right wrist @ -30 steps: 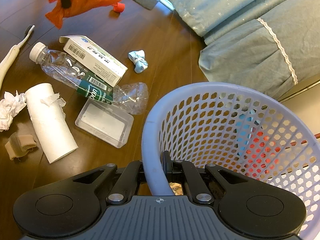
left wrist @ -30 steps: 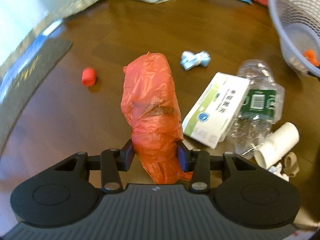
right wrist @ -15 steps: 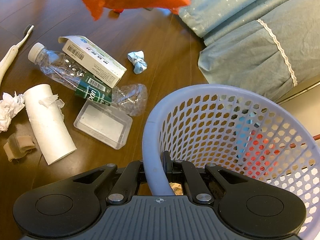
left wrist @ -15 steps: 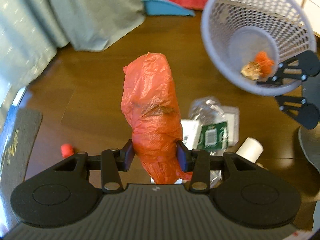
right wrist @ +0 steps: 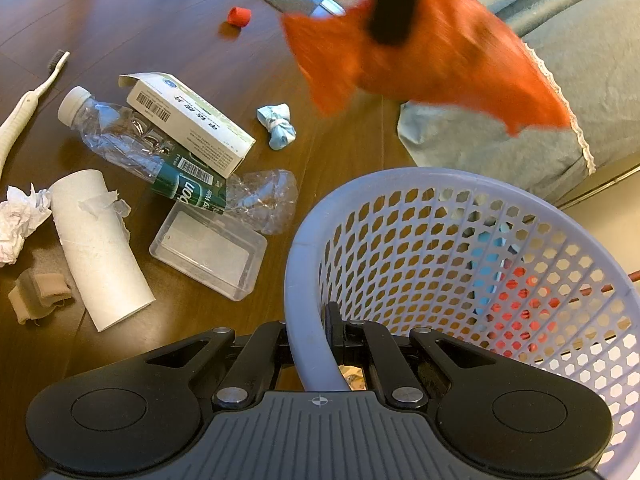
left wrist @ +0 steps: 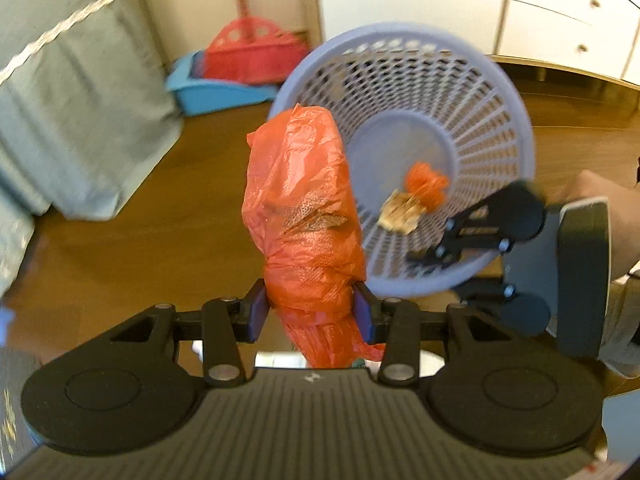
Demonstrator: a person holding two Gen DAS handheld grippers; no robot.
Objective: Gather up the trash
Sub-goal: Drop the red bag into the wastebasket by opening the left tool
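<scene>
My left gripper (left wrist: 310,310) is shut on a crumpled orange plastic bag (left wrist: 304,216), held up in the air. Just beyond the bag in the left wrist view is the mouth of the lavender mesh basket (left wrist: 500,128), tilted toward me, with an orange scrap (left wrist: 426,186) and a brown scrap (left wrist: 400,214) inside. My right gripper (right wrist: 310,334) is shut on the basket's rim (right wrist: 304,264), and it shows from the left wrist view too, as the right gripper (left wrist: 476,236) at the basket's near edge. In the right wrist view the bag (right wrist: 432,52) hangs blurred above the floor, beyond the basket.
On the brown floor lie a crushed plastic bottle (right wrist: 132,144), a white carton (right wrist: 192,118), a clear lid (right wrist: 208,250), a paper roll (right wrist: 98,248), a blue wad (right wrist: 278,126), a red cap (right wrist: 239,16), a toothbrush (right wrist: 28,96) and tissue (right wrist: 18,220). Teal bedding (left wrist: 76,120) stands at left.
My left gripper has lifted the orange bag off the floor and carried it over toward the basket, which now fills the view ahead. The right gripper has kept still on the rim.
</scene>
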